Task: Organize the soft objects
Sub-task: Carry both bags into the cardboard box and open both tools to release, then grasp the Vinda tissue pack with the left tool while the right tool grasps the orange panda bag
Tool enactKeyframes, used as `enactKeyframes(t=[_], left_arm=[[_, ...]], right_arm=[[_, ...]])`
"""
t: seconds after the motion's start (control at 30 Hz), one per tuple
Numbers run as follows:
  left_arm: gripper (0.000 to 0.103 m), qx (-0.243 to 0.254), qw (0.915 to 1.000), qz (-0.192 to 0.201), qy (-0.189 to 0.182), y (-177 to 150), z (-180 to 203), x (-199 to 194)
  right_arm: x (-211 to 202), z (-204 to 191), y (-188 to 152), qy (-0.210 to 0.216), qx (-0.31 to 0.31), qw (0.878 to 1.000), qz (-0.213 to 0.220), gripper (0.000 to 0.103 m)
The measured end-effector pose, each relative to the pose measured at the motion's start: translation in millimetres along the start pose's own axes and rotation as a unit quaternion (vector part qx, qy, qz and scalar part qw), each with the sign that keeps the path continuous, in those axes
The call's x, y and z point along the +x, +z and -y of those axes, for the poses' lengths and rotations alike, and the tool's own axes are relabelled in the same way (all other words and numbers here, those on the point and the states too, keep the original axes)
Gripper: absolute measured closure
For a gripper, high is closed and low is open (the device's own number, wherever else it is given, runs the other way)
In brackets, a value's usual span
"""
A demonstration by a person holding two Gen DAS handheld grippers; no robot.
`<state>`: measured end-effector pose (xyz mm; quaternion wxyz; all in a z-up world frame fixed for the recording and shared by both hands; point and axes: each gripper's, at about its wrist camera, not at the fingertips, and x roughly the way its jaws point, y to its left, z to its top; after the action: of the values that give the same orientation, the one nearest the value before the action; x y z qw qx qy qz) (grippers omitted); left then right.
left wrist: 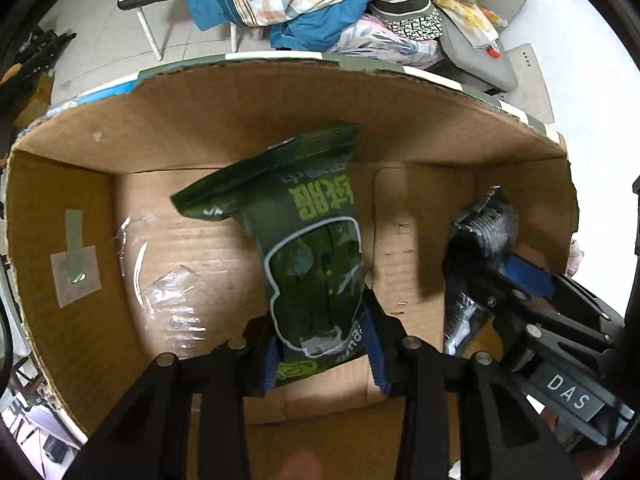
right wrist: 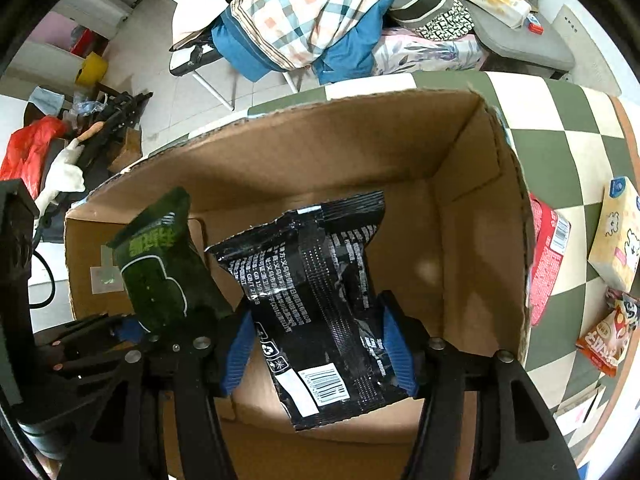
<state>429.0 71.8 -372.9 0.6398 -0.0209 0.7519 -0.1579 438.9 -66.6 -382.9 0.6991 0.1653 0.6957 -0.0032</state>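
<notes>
The left gripper is clamped on a green packet and the right gripper on a black packet, both held over the open cardboard box, its floor bare; neither is released yet, and red, cream and orange packets wait on the checkered cloth beside it

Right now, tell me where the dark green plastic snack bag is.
The dark green plastic snack bag is clamped in the left gripper, held over the open brown cardboard box, left of the black foil snack bag in the right gripper.
</notes>
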Motion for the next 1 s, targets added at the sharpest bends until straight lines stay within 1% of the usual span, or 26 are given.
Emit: enactKeyframes(t=[0.07, 0.1, 0.13, 0.17, 0.2, 0.23, 0.27, 0.3, 0.33, 0.37, 0.43, 0.5, 0.67, 0.8, 0.93, 1.0], left_arm=[[0.065, 0.002, 0.9999, 0.006, 0.014, -2, 0, -4], [0.063, 0.001, 0.9997, 0.010, 0.020, -2, -2, -5], [0.058, 0.001, 0.9994, 0.015, 0.030, -4, -4, -8], [0.049, -0.001, 0.9991, 0.017, 0.038, -4, -6, -10], [0.043, -0.005, 0.9988, 0.020, 0.045, -5, -9, -11], [0.032, -0.013, 0.9985, 0.026, 0.046, -8, -15, -15], [0.022, -0.019, 0.9984, 0.032, 0.043, -10, -19, -18], [0.018, -0.024, 0.9982, 0.037, 0.042, -12, -22, -20], [0.013, -0.027, 0.9978, 0.041, 0.044, -16, -24, -23], [0.009, -0.029, 0.9972, 0.048, 0.049, -21, -26, -26], [0.006, -0.031, 0.9958, 0.060, 0.061, -31, -28, -33], [0.005, -0.030, 0.9945, 0.073, 0.069, -41, -26, -39], [0.004, -0.014, 0.9866, 0.114, 0.116, -72, -17, -59], [0.004, -0.013, 0.9830, 0.135, 0.124, -92, -15, -71], [0.004, -0.011, 0.9747, 0.172, 0.142, -116, -9, -90], [0.004, -0.013, 0.9725, 0.183, 0.144, -128, -8, -96]], right_arm=[[-1, -2, 1, -0.004, -0.001, 1.000, 0.005, 0.039], [-2, -2, 0, -0.006, -0.002, 1.000, 0.007, 0.036], [-4, -3, -1, -0.007, -0.002, 1.000, 0.010, 0.032], [-6, -4, -1, -0.010, -0.004, 1.000, 0.015, 0.029], [-8, -4, -2, -0.014, -0.004, 1.000, 0.016, 0.022], [-10, -3, -3, -0.017, -0.003, 1.000, 0.016, 0.014], [-12, -3, -4, -0.018, -0.003, 1.000, 0.017, 0.011], [-15, -1, -7, -0.018, -0.004, 1.000, 0.017, 0.004], [-17, 0, -11, -0.020, -0.005, 1.000, 0.019, 0.000], [-20, 0, -15, -0.026, -0.007, 0.999, 0.019, 0.000], [-24, 0, -25, -0.033, -0.012, 0.999, 0.016, 0.000], [-27, -1, -37, -0.050, -0.020, 0.998, 0.012, 0.000], [-36, -6, -67, -0.064, -0.032, 0.997, 0.011, 0.000], [-52, -10, -88, -0.071, -0.043, 0.996, 0.027, 0.000], [-70, -11, -110, -0.077, -0.045, 0.995, 0.048, 0.000], [-77, -8, -122, -0.077, -0.044, 0.995, 0.055, 0.000]])
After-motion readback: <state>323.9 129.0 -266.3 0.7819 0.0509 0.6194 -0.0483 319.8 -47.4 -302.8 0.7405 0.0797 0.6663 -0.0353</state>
